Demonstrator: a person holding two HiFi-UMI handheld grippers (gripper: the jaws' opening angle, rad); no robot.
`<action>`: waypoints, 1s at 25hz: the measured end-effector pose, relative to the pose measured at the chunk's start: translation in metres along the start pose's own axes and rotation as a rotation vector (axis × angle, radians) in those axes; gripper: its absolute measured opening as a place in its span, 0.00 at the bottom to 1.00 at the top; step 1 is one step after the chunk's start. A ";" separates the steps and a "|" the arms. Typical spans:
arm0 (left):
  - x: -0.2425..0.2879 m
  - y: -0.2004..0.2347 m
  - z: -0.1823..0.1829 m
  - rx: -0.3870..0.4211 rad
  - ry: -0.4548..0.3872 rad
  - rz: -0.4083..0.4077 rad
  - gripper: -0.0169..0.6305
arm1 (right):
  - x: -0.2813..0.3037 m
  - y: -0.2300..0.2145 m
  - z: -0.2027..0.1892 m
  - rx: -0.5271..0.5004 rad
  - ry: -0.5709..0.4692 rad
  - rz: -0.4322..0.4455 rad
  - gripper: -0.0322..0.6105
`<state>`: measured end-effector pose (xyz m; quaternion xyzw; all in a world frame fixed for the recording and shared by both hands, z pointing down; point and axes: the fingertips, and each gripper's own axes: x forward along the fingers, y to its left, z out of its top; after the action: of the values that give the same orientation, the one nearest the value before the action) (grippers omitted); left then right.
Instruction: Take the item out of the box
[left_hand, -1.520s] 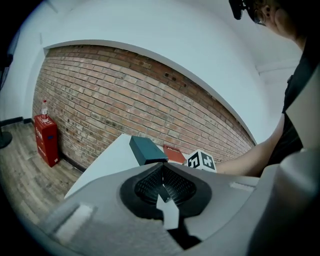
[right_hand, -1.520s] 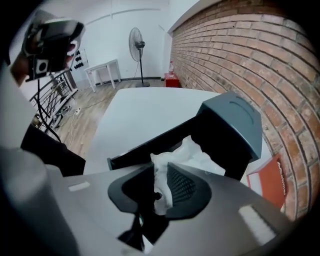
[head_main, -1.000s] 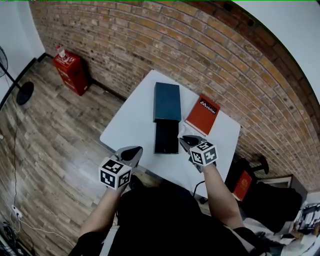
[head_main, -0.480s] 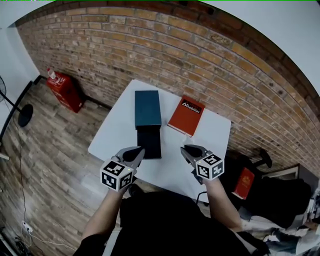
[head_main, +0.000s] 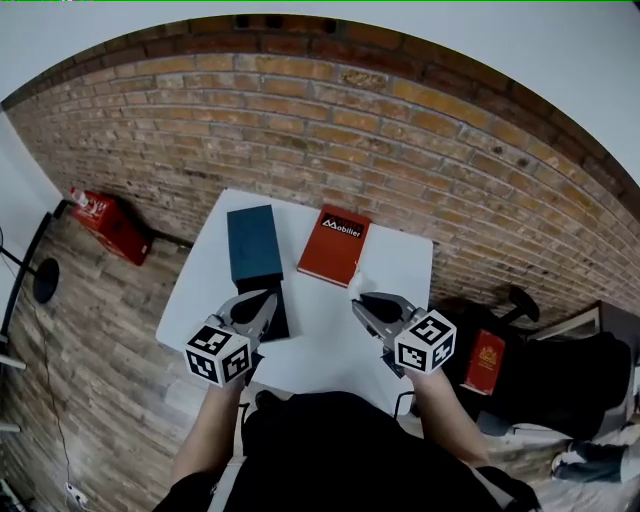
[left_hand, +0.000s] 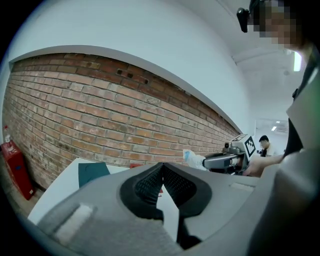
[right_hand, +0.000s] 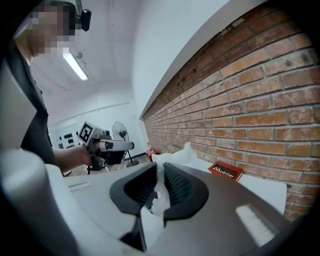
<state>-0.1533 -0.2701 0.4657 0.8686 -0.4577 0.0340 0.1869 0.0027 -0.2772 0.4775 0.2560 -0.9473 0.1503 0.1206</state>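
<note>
l-gripper (head_main: 266, 300) shut, r-gripper (head_main: 360, 303) pinching wrap (right_hand: 158, 194)

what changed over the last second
Both grippers rose above the white table: the left gripper, fingers shut and empty; the right gripper, drawn away from the open black box, fingers clamped on a crumpled white wrapping. The teal rectangular lid, black box and red booklet stayed put.

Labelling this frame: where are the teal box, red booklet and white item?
teal box (head_main: 254, 243), head view, middle of its top.
red booklet (head_main: 334, 247), head view, middle of its cover.
white item (right_hand: 186, 152), right gripper view, crumpled end past the jaws.
</note>
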 end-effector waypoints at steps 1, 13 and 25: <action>0.004 -0.003 0.007 -0.001 -0.009 -0.008 0.04 | -0.007 -0.002 0.005 0.000 -0.013 -0.005 0.12; 0.040 -0.030 0.049 0.146 -0.004 -0.083 0.04 | -0.070 -0.013 0.052 0.042 -0.197 -0.085 0.12; 0.039 -0.022 0.056 0.190 0.003 -0.075 0.04 | -0.063 -0.002 0.069 -0.003 -0.243 -0.042 0.11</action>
<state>-0.1194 -0.3089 0.4164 0.8988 -0.4193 0.0715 0.1056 0.0464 -0.2738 0.3950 0.2919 -0.9495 0.1144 0.0084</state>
